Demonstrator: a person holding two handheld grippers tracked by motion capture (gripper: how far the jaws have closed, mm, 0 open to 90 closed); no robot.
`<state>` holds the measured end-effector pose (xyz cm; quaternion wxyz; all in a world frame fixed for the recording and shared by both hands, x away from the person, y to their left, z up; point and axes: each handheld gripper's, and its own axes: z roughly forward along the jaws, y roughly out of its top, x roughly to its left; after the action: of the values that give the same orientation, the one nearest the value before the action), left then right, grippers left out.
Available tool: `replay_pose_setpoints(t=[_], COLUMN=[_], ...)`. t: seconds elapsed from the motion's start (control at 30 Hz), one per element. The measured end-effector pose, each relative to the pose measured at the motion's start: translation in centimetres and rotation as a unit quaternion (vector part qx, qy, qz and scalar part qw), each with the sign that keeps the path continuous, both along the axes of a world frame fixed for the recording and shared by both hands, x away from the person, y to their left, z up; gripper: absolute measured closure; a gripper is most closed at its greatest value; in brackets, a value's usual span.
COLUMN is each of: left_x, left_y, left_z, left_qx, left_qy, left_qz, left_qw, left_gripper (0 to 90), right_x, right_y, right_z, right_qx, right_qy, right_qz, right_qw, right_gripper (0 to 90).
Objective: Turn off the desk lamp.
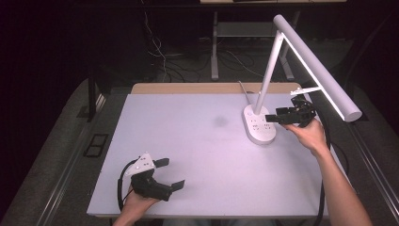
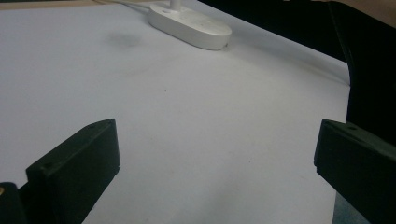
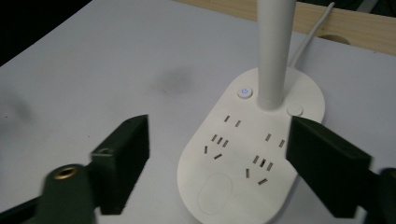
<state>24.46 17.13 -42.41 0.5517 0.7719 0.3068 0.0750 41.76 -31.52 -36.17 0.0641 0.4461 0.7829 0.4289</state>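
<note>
While the right gripper [image 1: 277, 116] hovers half-spread and empty over the white oval plastic lamp base [image 3: 252, 149], aim one jaw tip squarely at the lit round power button [image 3: 245, 92].

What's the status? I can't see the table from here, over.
Left gripper open, resting at near left of table. Right gripper open over lamp base, not touching. Power button lit. Nothing in the way.
</note>
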Motion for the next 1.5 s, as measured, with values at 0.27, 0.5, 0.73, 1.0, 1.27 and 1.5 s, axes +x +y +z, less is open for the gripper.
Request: replay_pose_setpoints(t=[0.27,0.5,0.73,1.0,1.27,1.5], left_x=[0.0,0.0,0.1,0.1,0.1,0.2], left_y=[0.3,0.3,0.3,0.3,0.2,0.4], left_z=[0.1,0.1,0.0,0.0,0.0,0.0], left_qx=[-0.005,-0.005,-0.003,-0.001,0.002,0.003], left_qy=[0.001,0.0,0.0,0.001,0.001,0.001], left_qz=[0.005,0.005,0.004,0.006,0.005,0.01], left_qw=[1.0,1.0,1.0,1.0,1.0,0.9999], left_gripper=[0.0,0.0,0.0,0.0,0.0,0.0], right_x=[1.2,2.2,3.3,4.8,5.9,7.0], right_y=[0.2,-0.1,-0.1,-0.1,0.0,-0.5], right_z=[-1.3,-2.3,-2.8,-3.7,-4.7,-5.4], right_qx=[-0.009,-0.011,-0.011,-0.012,-0.011,0.007], right_qy=[0.003,0.005,0.013,0.022,0.028,0.043], right_qz=[-0.014,-0.027,-0.041,-0.063,-0.074,-0.1], right_qw=[0.9999,0.9996,0.999,0.9977,0.9968,0.994], right_gripper=[57.1,77.0,90.0,90.0,90.0,90.0])
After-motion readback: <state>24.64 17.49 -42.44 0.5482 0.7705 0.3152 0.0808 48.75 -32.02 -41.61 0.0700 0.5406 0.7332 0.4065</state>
